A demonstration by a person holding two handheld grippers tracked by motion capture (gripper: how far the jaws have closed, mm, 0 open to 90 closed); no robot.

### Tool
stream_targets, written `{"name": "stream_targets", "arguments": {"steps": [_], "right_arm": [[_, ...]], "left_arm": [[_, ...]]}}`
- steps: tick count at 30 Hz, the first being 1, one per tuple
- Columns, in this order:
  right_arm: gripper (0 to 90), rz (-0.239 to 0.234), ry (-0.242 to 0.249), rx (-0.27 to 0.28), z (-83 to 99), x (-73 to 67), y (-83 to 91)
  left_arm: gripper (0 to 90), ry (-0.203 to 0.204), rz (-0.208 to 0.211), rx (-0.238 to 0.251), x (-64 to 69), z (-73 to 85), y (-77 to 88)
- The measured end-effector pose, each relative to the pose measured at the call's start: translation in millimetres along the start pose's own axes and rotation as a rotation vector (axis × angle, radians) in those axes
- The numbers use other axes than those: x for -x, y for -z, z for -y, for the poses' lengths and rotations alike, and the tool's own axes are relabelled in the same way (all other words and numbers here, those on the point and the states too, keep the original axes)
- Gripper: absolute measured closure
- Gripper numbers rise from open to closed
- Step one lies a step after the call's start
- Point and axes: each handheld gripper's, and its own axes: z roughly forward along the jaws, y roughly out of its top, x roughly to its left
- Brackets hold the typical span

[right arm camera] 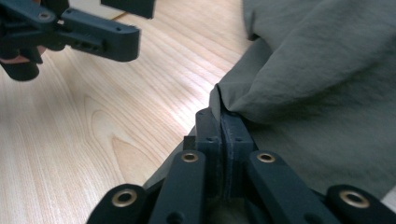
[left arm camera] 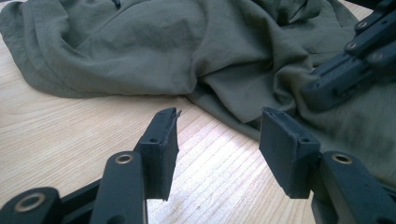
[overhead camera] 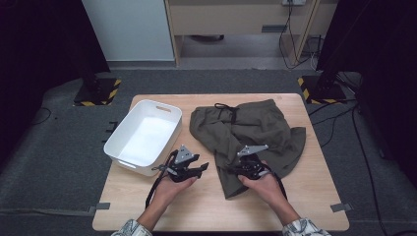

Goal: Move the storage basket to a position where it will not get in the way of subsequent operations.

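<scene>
The right gripper (right arm camera: 223, 122) has its jaws pressed together on a thin fold at the edge of the olive-green shorts (right arm camera: 327, 79), right where the cloth meets the bare wooden table (right arm camera: 116, 121). The bite looks shallow: only a narrow lip of fabric sits between the pads, so a quick lift or a sideways tug could pull it free. It may also have caught just one layer, in which case the rest would sag and bunch rather than come up flat.

The left gripper (left arm camera: 218, 140) has its jaws spread wide with nothing between them, just above the tabletop and aimed at the near hem of the shorts (left arm camera: 224, 100). If it closes where it is, it probably meets only air or wood; it needs to reach the cloth first.

In the high view, the shorts (overhead camera: 255, 130) lie crumpled across the right half of the table, their black drawstring (overhead camera: 227, 109) loose at the far side. The drawstring could snag or trail. A white plastic bin (overhead camera: 129, 156) stands just left of the left gripper (overhead camera: 195, 168), near enough for a swinging hand to knock it.
</scene>
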Motion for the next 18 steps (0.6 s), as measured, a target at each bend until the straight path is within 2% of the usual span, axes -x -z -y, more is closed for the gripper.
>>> {"name": "stream_targets", "arguments": {"steps": [2, 4, 8, 11, 13, 16, 18], "right_arm": [[74.8, 0.032, 0.024, -0.005, 0.2, -2.8, 1.3], [60.6, 0.052, 0.032, 0.000, 2.0, -1.2, 9.1], [48.6, 0.114, 0.017, 0.032, 7.0, 5.4, 32.2], [46.5, 0.148, 0.001, 0.057, 13.1, 14.2, 48.2], [51.9, 0.161, -0.001, 0.056, 17.7, 16.7, 51.2], [75.6, 0.201, 0.001, 0.024, 27.5, 20.0, 51.1], [80.6, 0.222, -0.005, 0.004, 30.6, 22.1, 49.3]], "left_arm": [[46.4, -0.006, -0.007, -0.014, -0.6, 1.3, -1.1], [46.5, -0.010, -0.007, -0.021, -0.3, 2.0, -2.5], [46.5, -0.021, -0.007, -0.023, 3.7, 1.3, -5.9], [46.5, -0.023, 0.003, -0.027, 6.0, 0.2, -12.2], [46.6, -0.025, 0.011, -0.021, 7.7, -2.6, -19.1], [46.7, -0.032, 0.031, -0.021, 11.4, -6.2, -27.7], [47.1, -0.050, 0.057, -0.028, 16.2, -8.4, -33.8]]}}
